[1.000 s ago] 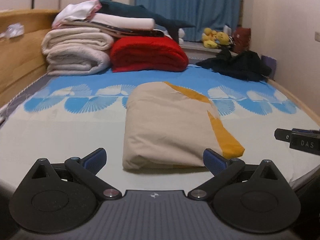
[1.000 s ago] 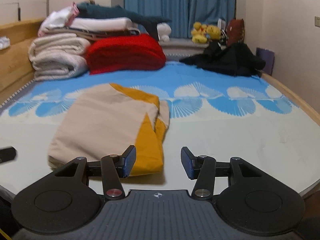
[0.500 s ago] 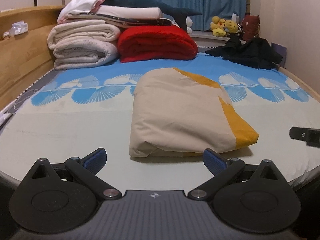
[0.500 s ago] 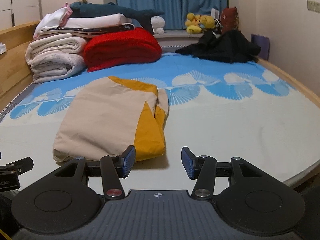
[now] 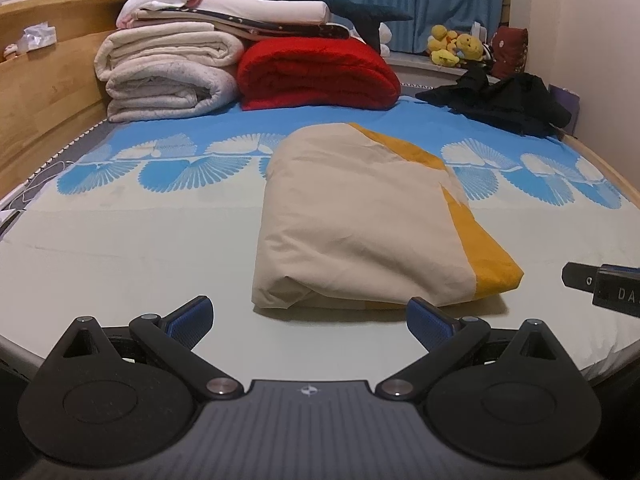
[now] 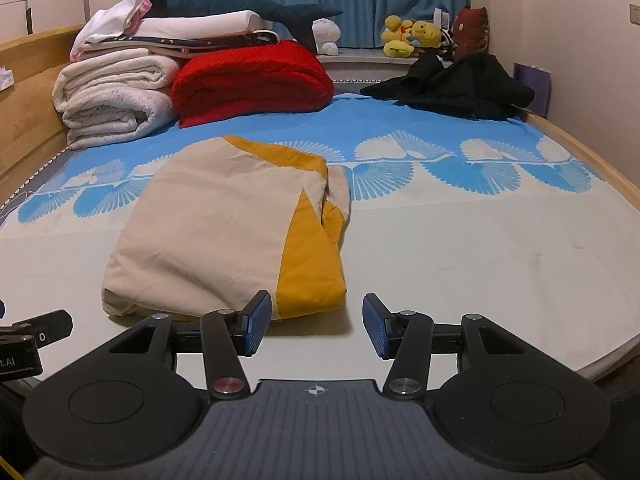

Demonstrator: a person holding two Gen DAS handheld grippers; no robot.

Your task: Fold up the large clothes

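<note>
A folded beige and mustard-yellow garment (image 5: 360, 220) (image 6: 224, 228) lies flat in the middle of the bed. My left gripper (image 5: 310, 320) hovers just short of its near edge, jaws wide open and empty. My right gripper (image 6: 316, 326) hangs near the garment's near right corner, jaws parted about halfway with nothing between them. The right gripper's tip (image 5: 600, 284) shows at the right edge of the left wrist view, and part of the left gripper (image 6: 28, 340) at the left edge of the right wrist view.
Stacked white blankets (image 5: 164, 76) and a red blanket (image 5: 316, 72) sit at the far end, a plush shark (image 6: 240, 4) on top. A black clothes heap (image 6: 452, 84) lies far right, plush toys (image 6: 408, 36) behind. A wooden bed frame (image 5: 36, 96) borders the mattress.
Both grippers have sunk a little and tilted, so the garment sits lower and nearer in both views. Their jaws have not changed.
</note>
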